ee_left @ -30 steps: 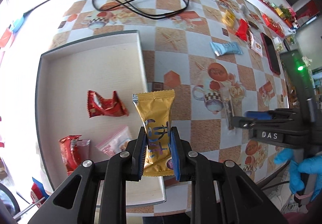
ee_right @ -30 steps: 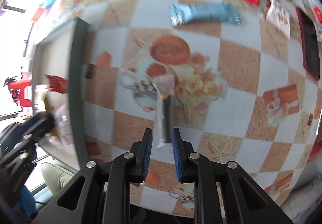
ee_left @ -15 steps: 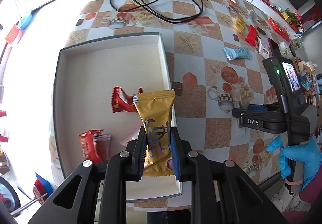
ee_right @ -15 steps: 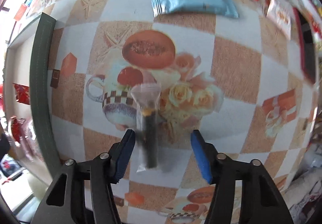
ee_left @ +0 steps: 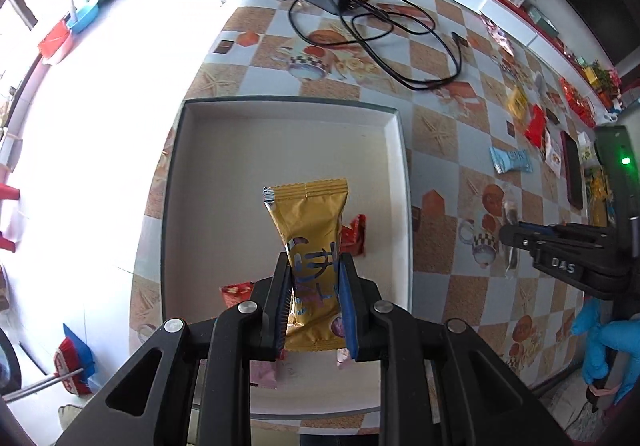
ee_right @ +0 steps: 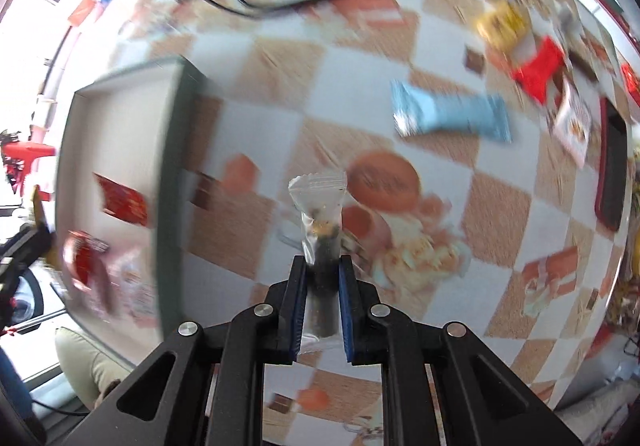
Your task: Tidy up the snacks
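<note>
My left gripper (ee_left: pixel 314 266) is shut on a gold snack packet (ee_left: pixel 310 221) and holds it upright above the white tray (ee_left: pixel 248 149). Red packets (ee_left: pixel 354 236) lie in the tray beneath it. My right gripper (ee_right: pixel 322 266) is shut on a clear packet with a dark snack inside (ee_right: pixel 320 213), lifted off the checkered tablecloth to the right of the tray (ee_right: pixel 172 149). From the left wrist view the right gripper (ee_left: pixel 510 234) shows at the right edge with that clear packet (ee_left: pixel 511 213) in its tips, a blue-gloved hand (ee_left: pixel 608 338) below it.
A light blue bar (ee_right: pixel 452 115), a red packet (ee_right: pixel 540 65) and a yellow packet (ee_right: pixel 502 23) lie on the tablecloth at the right. A dark phone (ee_right: pixel 610 173) lies near the right edge. A black charger with its cable (ee_left: pixel 360 17) sits at the far end.
The right gripper's jaws closed on the clear packet and lifted it off the table. The left gripper carried the gold packet further over the tray.
</note>
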### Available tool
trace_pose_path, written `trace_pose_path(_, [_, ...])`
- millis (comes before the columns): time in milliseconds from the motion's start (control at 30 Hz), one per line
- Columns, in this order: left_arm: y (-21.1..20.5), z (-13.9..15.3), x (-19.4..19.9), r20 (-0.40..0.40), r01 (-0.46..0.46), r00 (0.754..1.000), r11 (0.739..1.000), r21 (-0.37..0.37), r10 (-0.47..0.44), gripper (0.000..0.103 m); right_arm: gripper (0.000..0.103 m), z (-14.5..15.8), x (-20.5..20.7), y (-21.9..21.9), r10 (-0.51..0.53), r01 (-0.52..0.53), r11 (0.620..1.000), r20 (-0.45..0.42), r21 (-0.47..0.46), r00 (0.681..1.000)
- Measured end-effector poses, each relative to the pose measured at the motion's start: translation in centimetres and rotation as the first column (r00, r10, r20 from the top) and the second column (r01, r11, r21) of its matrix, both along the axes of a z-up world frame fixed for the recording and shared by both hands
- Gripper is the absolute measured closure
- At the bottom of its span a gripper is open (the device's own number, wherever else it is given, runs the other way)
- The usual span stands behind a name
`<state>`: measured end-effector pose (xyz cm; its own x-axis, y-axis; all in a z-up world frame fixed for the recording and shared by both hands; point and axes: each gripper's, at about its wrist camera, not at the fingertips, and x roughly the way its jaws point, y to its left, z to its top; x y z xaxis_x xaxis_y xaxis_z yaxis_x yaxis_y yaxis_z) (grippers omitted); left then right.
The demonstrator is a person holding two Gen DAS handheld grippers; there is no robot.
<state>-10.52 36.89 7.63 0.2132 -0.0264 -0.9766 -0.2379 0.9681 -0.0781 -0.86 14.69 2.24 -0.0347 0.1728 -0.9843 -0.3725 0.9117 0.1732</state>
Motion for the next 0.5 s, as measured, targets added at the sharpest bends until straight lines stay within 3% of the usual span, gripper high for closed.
trace_pose_path(333, [2.3,-0.4,0.0,0.0,-0.047,0.999,0.999,-0.014,0.047,0.079,0.087,3.8,-0.1,7.1,0.102,-0.106,0.988,0.037,0.113,0.994])
trace_pose_path(500, [3.2,-0.7,0.2,-0.004,-0.063,0.998,0.998,-0.019,0.063,0.079,0.087,4.7,0.0,8.2,0.129,-0.133,0.982,0.037,0.135,0.991])
